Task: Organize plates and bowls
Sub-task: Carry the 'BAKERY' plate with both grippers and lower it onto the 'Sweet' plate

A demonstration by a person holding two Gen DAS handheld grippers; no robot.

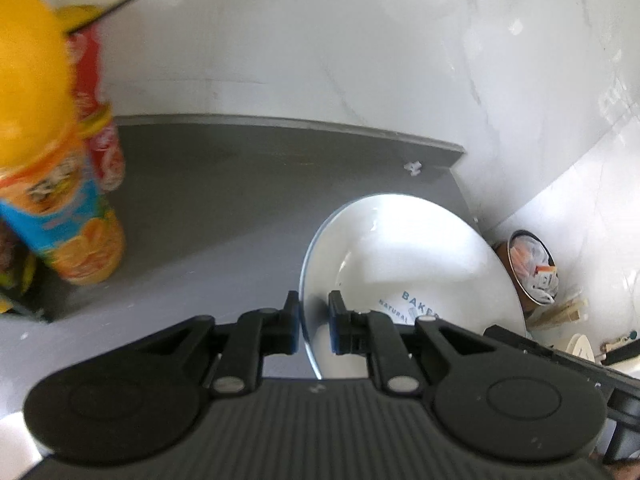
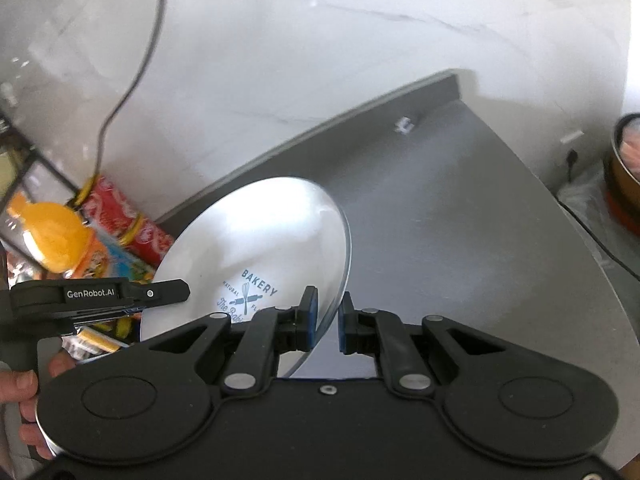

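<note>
A white plate printed with "BAKERY" in blue hangs tilted above the grey counter, held by both grippers. My left gripper is shut on the plate's left rim, which runs between its blue pads. In the right wrist view the same plate has its right rim pinched by my right gripper, also shut. The left gripper's black body shows at the plate's far side, with a person's hand on its handle.
An orange juice bottle and a red pack stand at the counter's left end, with a black cable above them. White marble wall rises behind. Past the counter's right edge sits a round bin of rubbish. A small white scrap lies near the back corner.
</note>
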